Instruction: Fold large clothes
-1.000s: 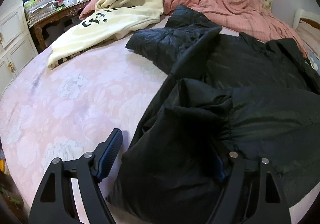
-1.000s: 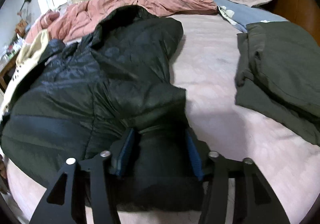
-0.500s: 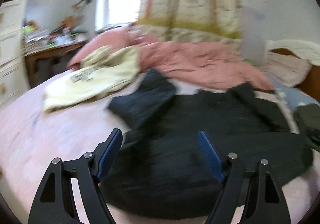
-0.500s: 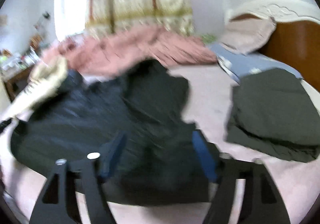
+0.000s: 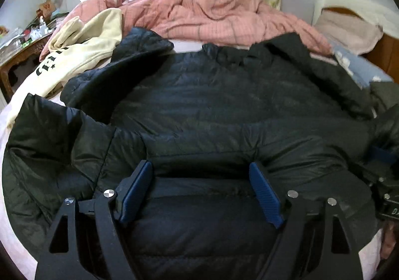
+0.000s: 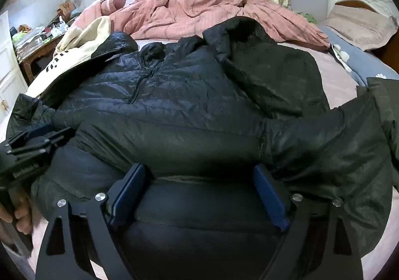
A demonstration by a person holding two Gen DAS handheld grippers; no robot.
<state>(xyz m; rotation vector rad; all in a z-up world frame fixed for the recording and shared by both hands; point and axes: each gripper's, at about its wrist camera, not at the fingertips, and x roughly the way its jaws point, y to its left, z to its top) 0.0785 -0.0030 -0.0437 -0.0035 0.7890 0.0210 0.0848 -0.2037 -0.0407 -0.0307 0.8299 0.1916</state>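
The black puffer jacket (image 5: pixel 224 110) lies crosswise on the bed (image 6: pixel 334 80), collar away from me. My left gripper (image 5: pixel 200 187) and right gripper (image 6: pixel 199 190) gape over its hem, right still widening, seemingly gripping nothing.

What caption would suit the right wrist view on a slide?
Right gripper, jaws opening, over the near hem of a black puffer jacket spread on the bed; the left gripper works alongside.
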